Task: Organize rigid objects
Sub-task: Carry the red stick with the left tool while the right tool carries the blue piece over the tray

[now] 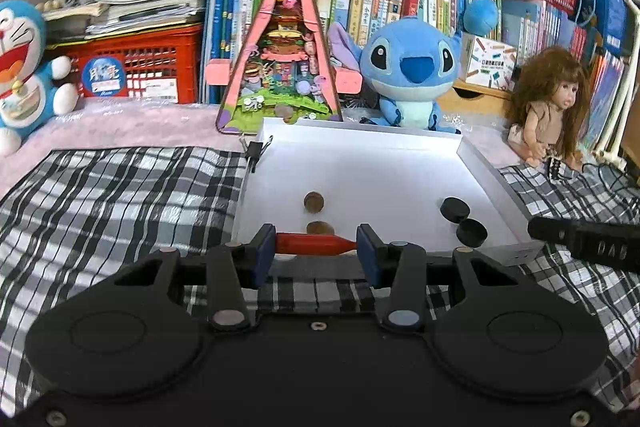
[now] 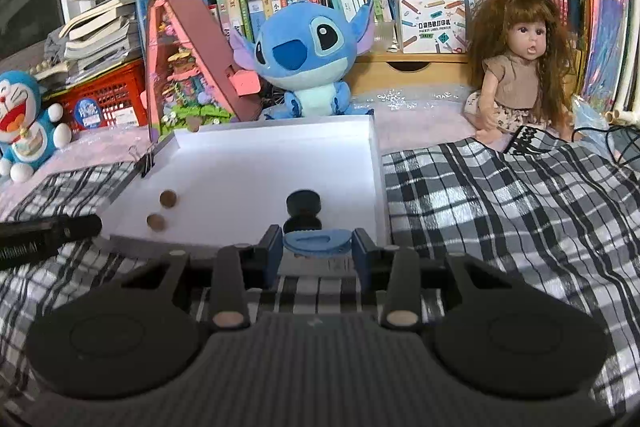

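My left gripper is shut on a red pen-like stick, held crosswise at the near edge of the white tray. My right gripper is shut on a flat blue oval piece, also at the tray's near edge. In the tray lie two brown discs and two black round caps. The same discs and caps show in the right wrist view.
The tray sits on a black-and-white checked cloth. A binder clip is on the tray's far left corner. Behind stand a Stitch plush, a pink triangular toy house, a doll, a Doraemon plush, and books.
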Demonstrator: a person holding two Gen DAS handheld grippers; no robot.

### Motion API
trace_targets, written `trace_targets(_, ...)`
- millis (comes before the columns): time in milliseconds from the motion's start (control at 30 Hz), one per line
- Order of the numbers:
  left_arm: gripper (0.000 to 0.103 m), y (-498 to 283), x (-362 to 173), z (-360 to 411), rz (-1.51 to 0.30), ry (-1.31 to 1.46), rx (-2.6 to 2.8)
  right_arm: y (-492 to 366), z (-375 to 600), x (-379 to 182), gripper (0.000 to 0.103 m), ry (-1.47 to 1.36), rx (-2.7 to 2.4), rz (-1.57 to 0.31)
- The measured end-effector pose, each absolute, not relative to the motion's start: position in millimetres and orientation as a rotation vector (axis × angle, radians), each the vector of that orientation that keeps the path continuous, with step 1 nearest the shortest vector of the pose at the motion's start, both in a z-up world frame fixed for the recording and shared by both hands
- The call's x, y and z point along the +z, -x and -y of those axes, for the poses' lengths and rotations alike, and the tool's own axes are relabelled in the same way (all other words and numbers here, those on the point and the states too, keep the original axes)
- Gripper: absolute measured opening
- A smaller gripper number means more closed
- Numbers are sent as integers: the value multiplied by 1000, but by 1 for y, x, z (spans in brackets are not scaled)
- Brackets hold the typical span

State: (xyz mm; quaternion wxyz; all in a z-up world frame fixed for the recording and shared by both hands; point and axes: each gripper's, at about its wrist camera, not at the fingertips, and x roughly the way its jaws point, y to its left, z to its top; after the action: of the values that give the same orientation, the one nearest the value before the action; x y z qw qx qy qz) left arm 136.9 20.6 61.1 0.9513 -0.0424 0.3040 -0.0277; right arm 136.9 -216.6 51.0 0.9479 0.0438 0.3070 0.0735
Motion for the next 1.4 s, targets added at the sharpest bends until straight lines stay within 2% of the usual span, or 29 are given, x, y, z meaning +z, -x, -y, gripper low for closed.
trace_targets(500,42,-212,46,-8,-632,102,-89,-208,208,48,43,-88,135,-716)
trace_targets(900,42,-275,27,-22,-711,159,-31,-264,205,34,43,-142,134,-802)
trace_targets(1400,42,-300,10,-15,-749,95,-9,-289,184,14,43,-101,128,-836)
